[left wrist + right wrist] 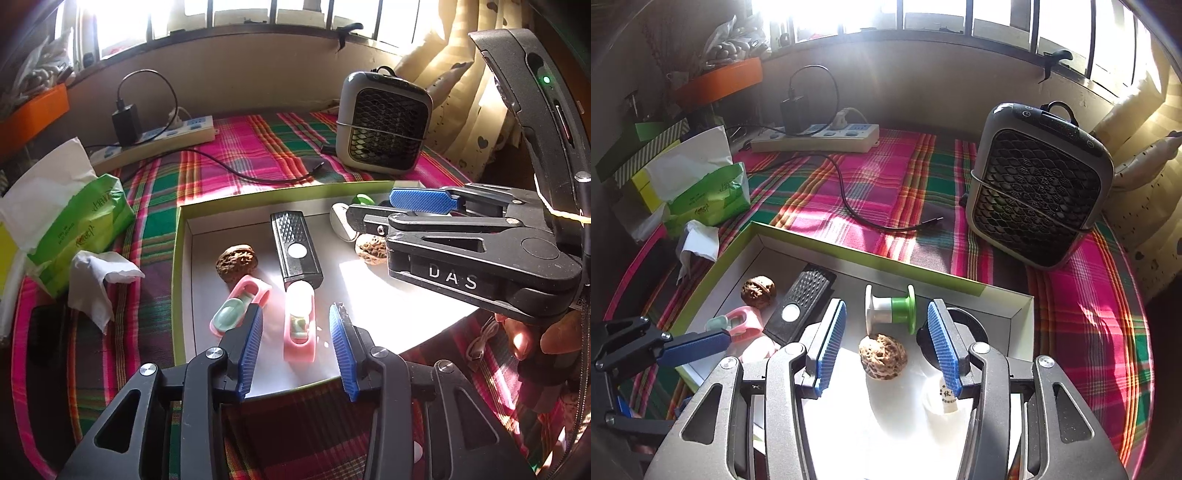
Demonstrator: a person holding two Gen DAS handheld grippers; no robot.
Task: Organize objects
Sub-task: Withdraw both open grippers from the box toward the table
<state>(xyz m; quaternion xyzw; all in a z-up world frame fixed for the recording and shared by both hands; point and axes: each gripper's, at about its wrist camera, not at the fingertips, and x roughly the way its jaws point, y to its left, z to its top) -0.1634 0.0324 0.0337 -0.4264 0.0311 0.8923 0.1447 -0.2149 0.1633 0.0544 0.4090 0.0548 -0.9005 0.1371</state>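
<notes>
A shallow box with green rim [181, 236] [798, 236] lies on a plaid cloth. Inside it lie two walnuts [236, 263] [882, 356], a black rectangular device [295, 245] [803, 304], two pink clips [300, 328] [238, 306], a green and white spool [892, 309], a white round piece [942, 400] and a dark round thing [975, 326]. My left gripper [297, 343] is open around one pink clip without touching it. My right gripper [886, 343] is open around a walnut. It also shows in the left wrist view [406, 210].
A grey fan heater [1038, 199] [384, 129] stands at the back right. A power strip [816, 138] with charger and a loose black cable [871, 210] lie behind the box. A green tissue pack [85, 225] and crumpled tissue [99, 284] lie left.
</notes>
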